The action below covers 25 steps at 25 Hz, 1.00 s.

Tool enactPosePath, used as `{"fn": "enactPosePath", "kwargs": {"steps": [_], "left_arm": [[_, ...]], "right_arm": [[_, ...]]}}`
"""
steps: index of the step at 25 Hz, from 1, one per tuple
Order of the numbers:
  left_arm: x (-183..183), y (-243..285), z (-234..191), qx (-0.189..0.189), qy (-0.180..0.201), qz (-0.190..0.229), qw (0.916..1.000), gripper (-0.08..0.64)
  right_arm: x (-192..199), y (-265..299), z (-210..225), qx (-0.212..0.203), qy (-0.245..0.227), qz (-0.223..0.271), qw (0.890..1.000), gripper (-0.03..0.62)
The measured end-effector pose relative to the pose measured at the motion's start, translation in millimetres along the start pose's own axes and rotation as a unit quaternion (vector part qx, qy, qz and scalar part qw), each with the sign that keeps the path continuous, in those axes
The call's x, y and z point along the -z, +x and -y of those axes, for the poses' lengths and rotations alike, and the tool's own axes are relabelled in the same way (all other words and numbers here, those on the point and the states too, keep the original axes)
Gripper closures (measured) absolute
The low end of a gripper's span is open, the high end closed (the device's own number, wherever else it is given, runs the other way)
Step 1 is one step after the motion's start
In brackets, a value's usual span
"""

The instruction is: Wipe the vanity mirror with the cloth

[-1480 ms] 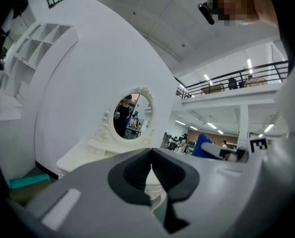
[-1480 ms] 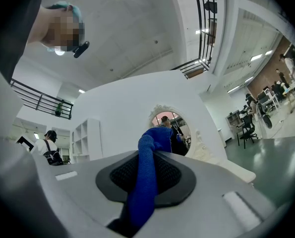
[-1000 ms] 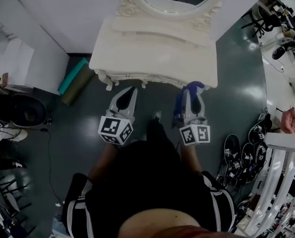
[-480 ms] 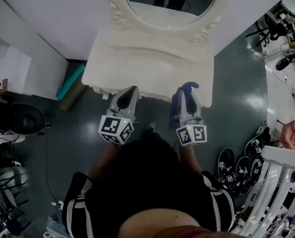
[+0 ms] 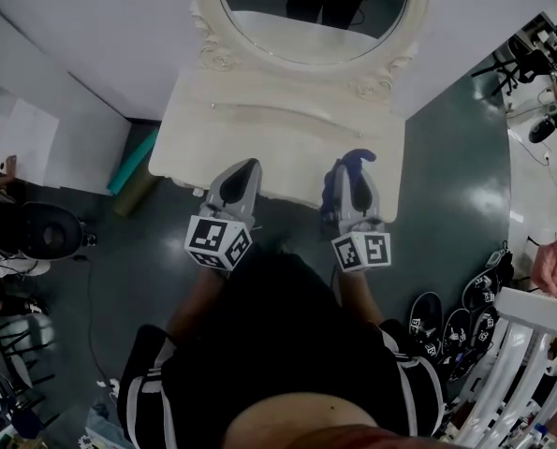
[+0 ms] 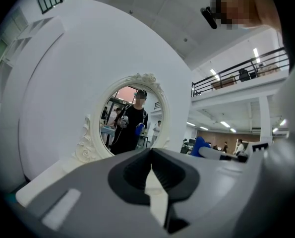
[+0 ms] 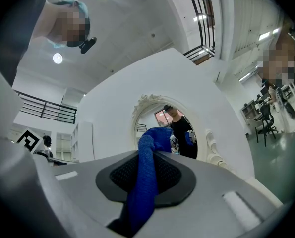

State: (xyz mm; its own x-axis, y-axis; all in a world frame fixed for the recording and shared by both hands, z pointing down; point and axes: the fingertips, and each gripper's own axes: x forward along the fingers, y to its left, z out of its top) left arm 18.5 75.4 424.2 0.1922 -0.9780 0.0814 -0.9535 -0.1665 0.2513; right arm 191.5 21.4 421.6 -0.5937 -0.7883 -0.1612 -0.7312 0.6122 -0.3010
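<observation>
An oval vanity mirror [image 5: 315,12] in a carved cream frame stands at the back of a cream dressing table [image 5: 278,134]. It also shows ahead in the left gripper view as the mirror [image 6: 132,118] and in the right gripper view as the mirror [image 7: 169,128]. My right gripper [image 5: 351,171] is shut on a blue cloth [image 7: 147,175], whose end sticks up past the jaw tips [image 5: 357,161] over the table's front edge. My left gripper [image 5: 241,171] is shut with nothing in it, also at the table's front edge. Both are short of the glass.
A teal roll [image 5: 133,157] lies on the dark floor left of the table. Several shoes [image 5: 456,321] and a white rack [image 5: 531,344] are at the right. A black chair [image 5: 39,232] stands at the left. A white wall is behind the mirror.
The person has stepped closer to the dressing table. Both grippers now reach over its front edge, and more of the mirror is in view. The cloth stays in the right gripper.
</observation>
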Motion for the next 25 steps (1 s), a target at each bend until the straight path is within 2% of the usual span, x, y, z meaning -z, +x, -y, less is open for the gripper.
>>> {"fn": "enactPosePath", "kwargs": {"steps": [3,11,25], "left_arm": [[-8.2,14.8,-9.2,0.0,0.003,0.005,1.0,0.548],[-32.7,60.5,-48.8,0.036,0.022,0.017,0.999,0.548],[-63.5,116.1,-104.7,0.088,0.01,0.013,0.996,0.548]], "right_arm": [[-0.3,13.5,7.0,0.005,0.0,0.004,1.0,0.529],[10.3,66.2,10.6,0.032,-0.009,0.026,0.999,0.529],[12.5,143.8,13.7,0.085,-0.03,0.036,0.995,0.529]]}}
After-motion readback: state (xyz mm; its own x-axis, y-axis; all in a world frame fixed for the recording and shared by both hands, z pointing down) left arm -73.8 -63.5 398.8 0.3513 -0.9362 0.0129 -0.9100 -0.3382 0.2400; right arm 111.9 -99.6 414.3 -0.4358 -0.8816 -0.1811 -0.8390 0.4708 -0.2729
